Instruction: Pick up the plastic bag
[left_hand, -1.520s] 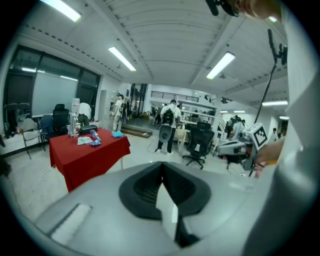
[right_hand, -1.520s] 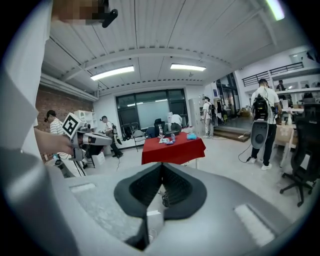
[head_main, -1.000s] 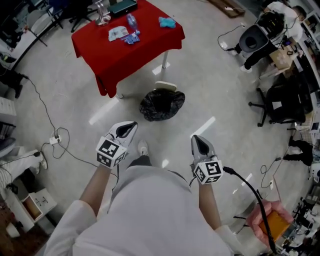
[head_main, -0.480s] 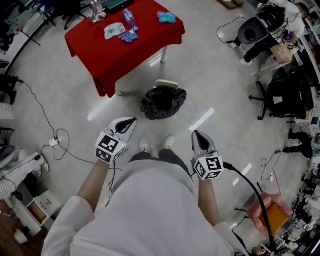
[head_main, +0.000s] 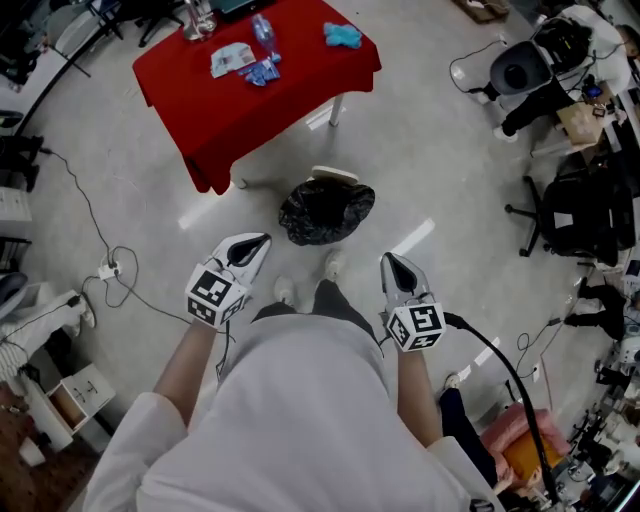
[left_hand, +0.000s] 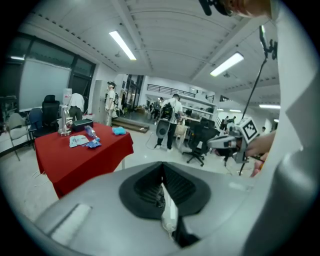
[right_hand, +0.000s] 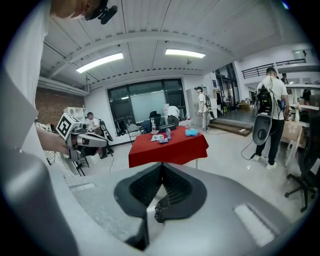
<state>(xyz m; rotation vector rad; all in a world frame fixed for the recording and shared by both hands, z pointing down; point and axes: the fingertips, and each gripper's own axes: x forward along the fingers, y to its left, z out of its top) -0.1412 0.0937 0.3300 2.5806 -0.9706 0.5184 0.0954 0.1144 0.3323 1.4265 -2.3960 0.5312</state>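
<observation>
**A:** Black plastic bag (head_main: 326, 212), where is it?

**B:** On the pale floor, bulging, mouth up. It sits just in front of the near leg of the table with the red cloth (head_main: 230, 110). A pale flat piece (head_main: 334, 174) lies just behind it, towards the table. I can't tell whether they touch.

**A:** Left gripper (head_main: 258, 243)?

**B:** Jaws pressed together, nothing pinched. Its own view shows the dark pads meeting along one line. It's held low in front of the person's torso, tip aimed ahead and slightly down.

**A:** Right gripper (head_main: 391, 264)?

**B:** Same. Pads closed on each other, empty. It's level with the left one, and the two are well apart.

**A:** Any contact with the bag?

**B:** None. The bag is ahead of both tips, roughly between their lines and clear of each. The person's shoes (head_main: 333, 266) are on the floor between the grippers and the bag.

**A:** What's on the table?

**B:** A clear bottle (head_main: 264, 35), a blue crumpled item (head_main: 343, 36) and some flat packets (head_main: 232, 60).

**A:** Other clutter?

**B:** A cable (head_main: 85, 210) loops across the floor on the left. A black office chair (head_main: 575, 215) is on the right, well away from the bag.
</observation>
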